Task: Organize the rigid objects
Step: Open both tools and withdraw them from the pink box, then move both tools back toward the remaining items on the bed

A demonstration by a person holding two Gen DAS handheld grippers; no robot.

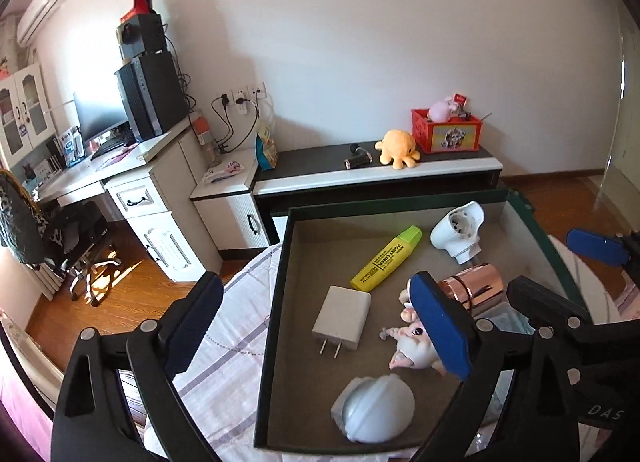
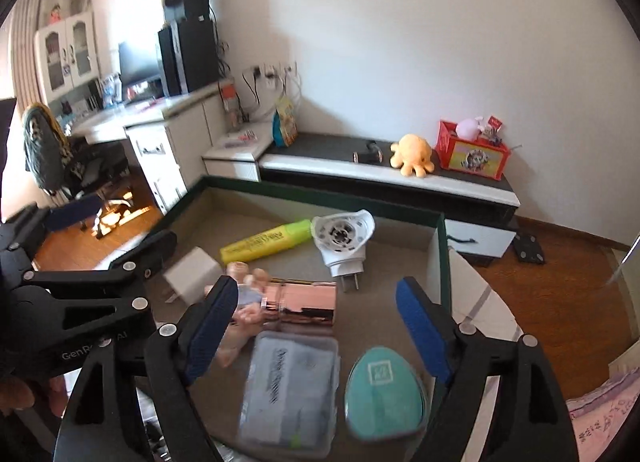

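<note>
While both jaws stand apart, empty | left gripper (image 1: 320,326) over white charger (image 1: 343,318) | right gripper (image 2: 316,330) above clear case (image 2: 290,390), teal egg (image 2: 385,394) | yellow highlighter (image 1: 386,258) beyond | dark-rimmed tray (image 1: 276,302), far floor bare

Tray (image 1: 280,302): on the bed.
In tray: highlighter (image 1: 386,258) behind charger (image 1: 342,318); plug adapter (image 1: 460,229) right of highlighter; figurine (image 1: 408,346) beside cylinder (image 1: 476,286).
</note>
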